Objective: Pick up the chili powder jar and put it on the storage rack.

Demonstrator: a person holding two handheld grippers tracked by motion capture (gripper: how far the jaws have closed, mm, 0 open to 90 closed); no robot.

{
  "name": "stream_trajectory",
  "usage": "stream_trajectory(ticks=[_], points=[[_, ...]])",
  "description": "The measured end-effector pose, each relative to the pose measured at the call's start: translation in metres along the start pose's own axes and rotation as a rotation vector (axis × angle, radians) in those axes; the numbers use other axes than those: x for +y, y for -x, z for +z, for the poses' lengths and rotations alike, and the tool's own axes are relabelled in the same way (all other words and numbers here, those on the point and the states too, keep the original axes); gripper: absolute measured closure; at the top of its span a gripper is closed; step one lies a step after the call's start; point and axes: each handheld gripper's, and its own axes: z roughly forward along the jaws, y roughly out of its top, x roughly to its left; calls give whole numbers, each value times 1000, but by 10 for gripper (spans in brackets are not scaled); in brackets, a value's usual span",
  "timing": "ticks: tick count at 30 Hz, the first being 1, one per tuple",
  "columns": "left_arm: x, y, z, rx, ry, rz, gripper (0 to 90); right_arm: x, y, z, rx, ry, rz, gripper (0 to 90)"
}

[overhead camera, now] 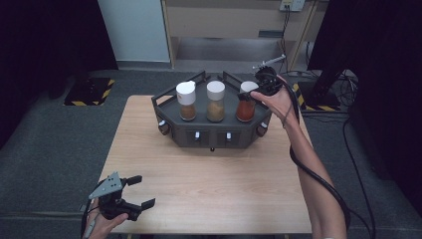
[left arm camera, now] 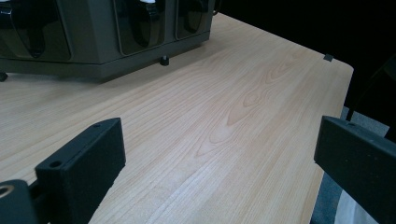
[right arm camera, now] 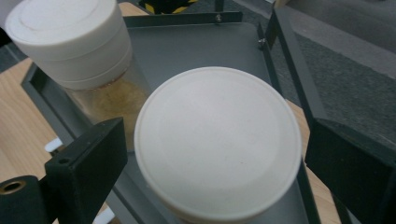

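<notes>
Right tool (overhead camera: 259,83) spread over the white cap of the red-spice jar (overhead camera: 246,110), rightmost of three in the dark rack (overhead camera: 214,137). Left tool (overhead camera: 133,191) spread, idle above near-left tabletop (overhead camera: 209,184). Risk: an off-centre squeeze tips the jar against the middle jar (overhead camera: 215,102).

Lab: hazard-tape floor mat (overhead camera: 88,91), black curtains (overhead camera: 378,45)

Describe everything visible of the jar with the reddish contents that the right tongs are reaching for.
The red-filled jar looks like clear glass or plastic with a wide, flat white lid. It stands upright at the right end of the dark rack, beside the middle jar. The right tongs are open, jaws either side of the lid, not yet closed.
</notes>
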Motion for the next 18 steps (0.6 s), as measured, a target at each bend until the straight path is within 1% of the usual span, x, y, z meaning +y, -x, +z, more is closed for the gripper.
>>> stream_trajectory(ticks=[6,8,9,18], points=[[0,0,0,0,0,1,7,0,-1,-2,-2,3,-10,66],[0,0,0,-1,-1,1,7,1,-1,-4,2,9,-6,66],[0,0,0,-1,0,1,7,2,-2,-6,-5,8,-12,66],[0,0,0,-1,-2,2,7,6,-4,-29,-19,54,-20,62]])
